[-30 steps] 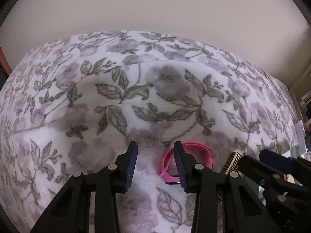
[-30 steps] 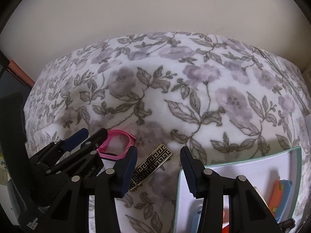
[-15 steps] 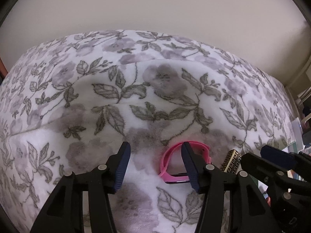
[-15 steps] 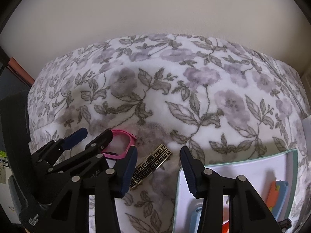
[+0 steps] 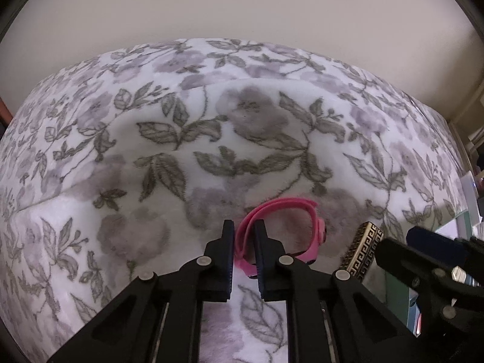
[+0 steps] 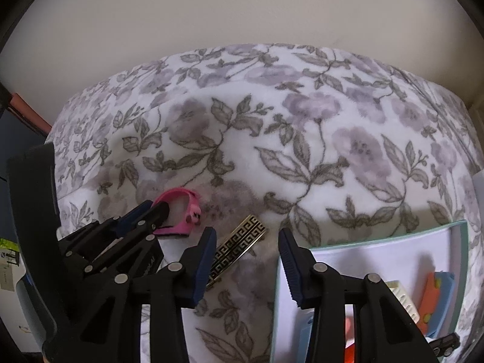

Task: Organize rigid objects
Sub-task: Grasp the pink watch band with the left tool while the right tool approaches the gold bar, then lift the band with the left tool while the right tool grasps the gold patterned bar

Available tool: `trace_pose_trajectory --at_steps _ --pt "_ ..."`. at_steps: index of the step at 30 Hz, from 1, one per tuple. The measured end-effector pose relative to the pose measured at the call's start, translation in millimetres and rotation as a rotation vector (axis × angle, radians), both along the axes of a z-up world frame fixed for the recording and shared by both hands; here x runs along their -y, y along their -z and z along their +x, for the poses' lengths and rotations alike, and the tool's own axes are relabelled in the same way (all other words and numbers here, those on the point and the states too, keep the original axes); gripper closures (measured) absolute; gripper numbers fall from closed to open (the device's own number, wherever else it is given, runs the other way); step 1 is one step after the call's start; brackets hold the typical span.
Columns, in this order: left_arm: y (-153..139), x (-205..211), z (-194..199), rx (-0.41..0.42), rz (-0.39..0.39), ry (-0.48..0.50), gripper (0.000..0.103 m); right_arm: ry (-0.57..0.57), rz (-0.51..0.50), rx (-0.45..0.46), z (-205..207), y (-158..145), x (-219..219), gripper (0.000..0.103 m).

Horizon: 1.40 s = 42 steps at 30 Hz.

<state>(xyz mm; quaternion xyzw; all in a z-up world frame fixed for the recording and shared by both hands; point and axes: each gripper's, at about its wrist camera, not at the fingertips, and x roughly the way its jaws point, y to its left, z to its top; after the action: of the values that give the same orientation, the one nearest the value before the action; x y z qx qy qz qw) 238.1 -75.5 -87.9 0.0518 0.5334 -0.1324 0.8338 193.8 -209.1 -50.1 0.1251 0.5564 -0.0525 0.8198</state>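
Observation:
A pink band (image 5: 284, 204) lies on the floral blanket, with my left gripper (image 5: 244, 233) shut on its near left side so the strap is pinched flat between the pads. The right wrist view shows the same band (image 6: 190, 211) and the left gripper (image 6: 157, 207) from the side. To its right lies a gold hair clip (image 6: 239, 246) with a black key pattern, also in the left wrist view (image 5: 363, 248). My right gripper (image 6: 247, 236) hangs over the clip with its jaws closing. The clip sits between them by the left finger, and the pads do not press it.
A white tray with a teal rim (image 6: 363, 242) sits at the lower right and holds orange, blue and white items plus a small toy car (image 6: 444, 343). The blanket (image 6: 302, 139) runs back to a plain wall. Dark furniture stands at the left edge.
The left jaws first spread wider around the pink band's side, then shut on it, squeezing the strap. The right jaws narrowed slightly over the clip. Neither hand has shifted.

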Motion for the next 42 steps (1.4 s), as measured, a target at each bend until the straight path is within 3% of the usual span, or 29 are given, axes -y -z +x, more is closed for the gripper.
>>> trace_pose_trajectory --at_steps 8,20,30,42 --pt "-0.5 -9.7 3.4 -0.002 0.021 -0.033 0.09 -0.004 -0.007 -0.05 3.0 8.5 -9.3 0.063" --pt "1.3 -15.3 6.5 -0.019 -0.036 -0.025 0.09 0.049 0.058 -0.084 12.2 26.1 -10.5 0.065" --pt "4.1 -20.5 9.2 -0.015 -0.087 -0.048 0.087 0.061 0.01 -0.073 17.7 33.0 -19.1 0.066" --pt "1.1 -12.8 2.5 0.01 -0.036 -0.041 0.093 0.041 0.0 -0.056 -7.5 31.2 -18.9 0.078"
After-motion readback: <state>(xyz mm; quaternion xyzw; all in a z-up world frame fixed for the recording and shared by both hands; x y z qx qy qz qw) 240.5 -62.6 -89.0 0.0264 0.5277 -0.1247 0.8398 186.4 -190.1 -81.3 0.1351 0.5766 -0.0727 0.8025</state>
